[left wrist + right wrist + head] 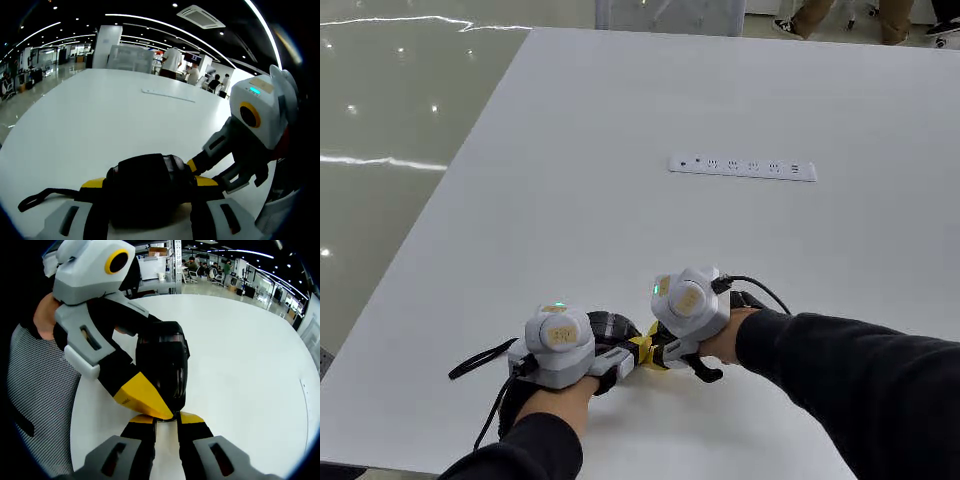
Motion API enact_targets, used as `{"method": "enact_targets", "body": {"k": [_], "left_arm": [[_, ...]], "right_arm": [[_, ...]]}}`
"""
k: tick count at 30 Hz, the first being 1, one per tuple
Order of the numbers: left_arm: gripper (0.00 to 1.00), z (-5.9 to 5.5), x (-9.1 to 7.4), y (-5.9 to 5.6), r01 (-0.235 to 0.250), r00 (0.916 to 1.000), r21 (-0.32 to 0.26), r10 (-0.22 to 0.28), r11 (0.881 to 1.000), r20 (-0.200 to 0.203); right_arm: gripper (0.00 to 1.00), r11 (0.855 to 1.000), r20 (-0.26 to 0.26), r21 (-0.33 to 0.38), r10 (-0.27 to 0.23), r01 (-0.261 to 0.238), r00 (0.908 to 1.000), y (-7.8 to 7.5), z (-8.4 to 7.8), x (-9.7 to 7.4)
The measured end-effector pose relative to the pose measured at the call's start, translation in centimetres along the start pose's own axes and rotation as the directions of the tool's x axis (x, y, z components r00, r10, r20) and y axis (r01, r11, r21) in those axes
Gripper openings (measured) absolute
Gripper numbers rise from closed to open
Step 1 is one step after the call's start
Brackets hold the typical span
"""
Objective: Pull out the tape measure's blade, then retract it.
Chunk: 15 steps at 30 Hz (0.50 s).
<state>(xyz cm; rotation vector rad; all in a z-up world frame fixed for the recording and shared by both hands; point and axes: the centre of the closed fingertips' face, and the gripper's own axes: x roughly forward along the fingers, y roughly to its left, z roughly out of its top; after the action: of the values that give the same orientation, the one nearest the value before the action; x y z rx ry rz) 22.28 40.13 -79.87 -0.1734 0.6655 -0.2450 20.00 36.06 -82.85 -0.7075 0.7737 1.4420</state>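
Down low on the white tabletop [720,90], a black strap [480,358] lies to the left of the left gripper [623,357]. Its fingers are clenched on the black and yellow tape measure [150,187], which sits between them. The right gripper [166,422] has its fingers close together at the tape measure's yellow corner, but I cannot tell if they hold anything. A power strip [742,167] lies far beyond the fingers.
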Motion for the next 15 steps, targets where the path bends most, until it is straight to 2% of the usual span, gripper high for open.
{"method": "enact_targets", "body": {"k": [8, 12, 15], "left_arm": [[0.62, 0.03, 0.04, 0.03, 0.002, 1.0, -0.002, -0.002, 1.0, 0.003], [0.63, 0.04, 0.03, -0.05, 0.009, 1.0, 0.004, -0.009, 1.0, 0.003], [0.64, 0.03, 0.0, -0.05, 0.023, 0.9997, 0.005, -0.023, 1.0, -0.006]], "right_arm": [[0.13, 1.0, -0.002, 0.0, -0.007, 0.007, 1.0, -0.01, 0.04, -0.06], [0.13, 0.999, -0.001, -0.006, -0.033, 0.033, 0.9995, 0.09, 0.01, -0.04], [0.13, 0.999, 0.019, 0.01, -0.045, 0.044, 0.9988, 0.06, -0.05, -0.16]]}}
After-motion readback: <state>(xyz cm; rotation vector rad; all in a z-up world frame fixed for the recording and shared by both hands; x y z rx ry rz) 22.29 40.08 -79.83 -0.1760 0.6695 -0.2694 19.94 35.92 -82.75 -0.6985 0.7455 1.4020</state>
